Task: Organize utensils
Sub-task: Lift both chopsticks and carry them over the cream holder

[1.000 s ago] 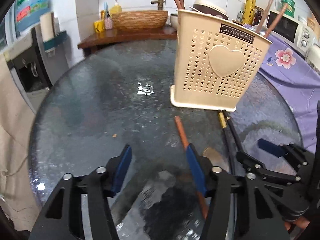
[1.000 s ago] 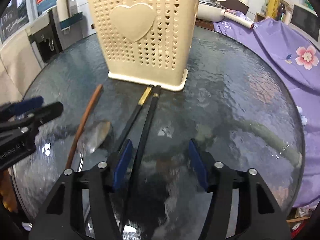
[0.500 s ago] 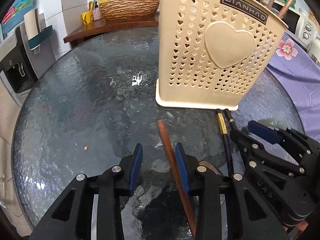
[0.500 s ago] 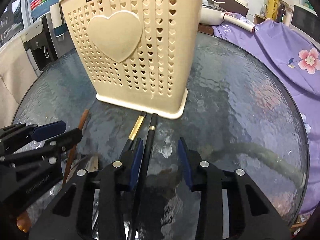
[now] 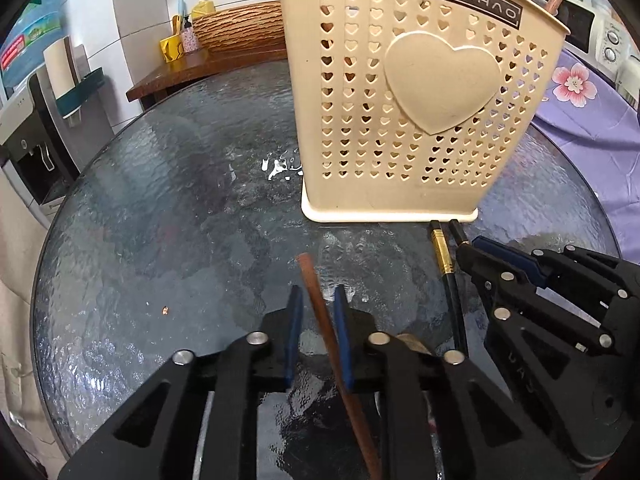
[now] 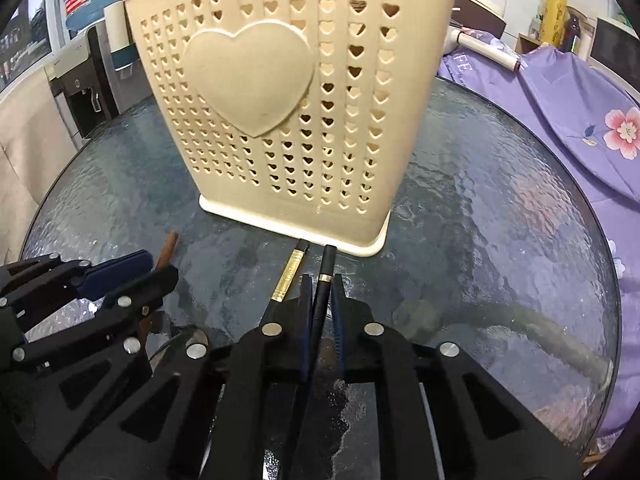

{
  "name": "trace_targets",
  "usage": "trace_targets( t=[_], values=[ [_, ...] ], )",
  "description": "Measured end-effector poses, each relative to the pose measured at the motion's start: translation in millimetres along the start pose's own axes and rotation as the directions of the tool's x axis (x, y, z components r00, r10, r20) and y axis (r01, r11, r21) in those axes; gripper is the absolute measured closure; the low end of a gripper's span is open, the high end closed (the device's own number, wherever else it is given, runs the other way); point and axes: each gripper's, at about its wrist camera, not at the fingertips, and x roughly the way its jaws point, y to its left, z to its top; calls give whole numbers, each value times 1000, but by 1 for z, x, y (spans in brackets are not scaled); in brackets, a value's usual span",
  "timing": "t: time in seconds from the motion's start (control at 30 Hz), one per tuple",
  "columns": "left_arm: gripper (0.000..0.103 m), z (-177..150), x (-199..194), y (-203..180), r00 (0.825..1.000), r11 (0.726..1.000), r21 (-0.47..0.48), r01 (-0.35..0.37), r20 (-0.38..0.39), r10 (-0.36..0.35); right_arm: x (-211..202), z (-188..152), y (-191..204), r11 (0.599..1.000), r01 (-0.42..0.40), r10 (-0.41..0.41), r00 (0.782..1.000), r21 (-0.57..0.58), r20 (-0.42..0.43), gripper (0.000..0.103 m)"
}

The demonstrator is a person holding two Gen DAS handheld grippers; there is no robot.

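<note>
Your left gripper (image 5: 316, 300) has just closed on the brown chopstick (image 5: 316, 300), your right gripper (image 6: 321, 284) on the black chopstick (image 6: 323, 280); both sticks lie on the glass table (image 5: 160, 240), pointing straight ahead at the holder (image 5: 400, 120).

Left tool (image 5: 316, 308) and right tool (image 6: 321, 300) angled downward, side by side; jaws nearly closed

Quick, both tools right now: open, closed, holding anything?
Left tool: just closed on the brown chopstick.
Right tool: just closed on a black chopstick.
</note>
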Motion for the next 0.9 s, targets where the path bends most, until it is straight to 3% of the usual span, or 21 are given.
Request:
trace_targets(
  t=[0.27,0.43,0.7,0.9],
  values=[
    [94,3,1,5,999,998,-31,50,-12,-50,-6,-4,-19,990,-129,129,992,54,3,95],
    [96,12,1,20,996,994,-73,86,-8,-87,-27,-2,-30,981,-181,177,983,68,53,95],
    [96,27,-65,22,979,987,-51,153,143,-144,-87,2,-37,942,-328,315,938,71,146,95],
    [96,35,-124,20,950,983,-15,185,258,-175,-143,10,-37,926,-377,365,902,12,230,95]
  ],
)
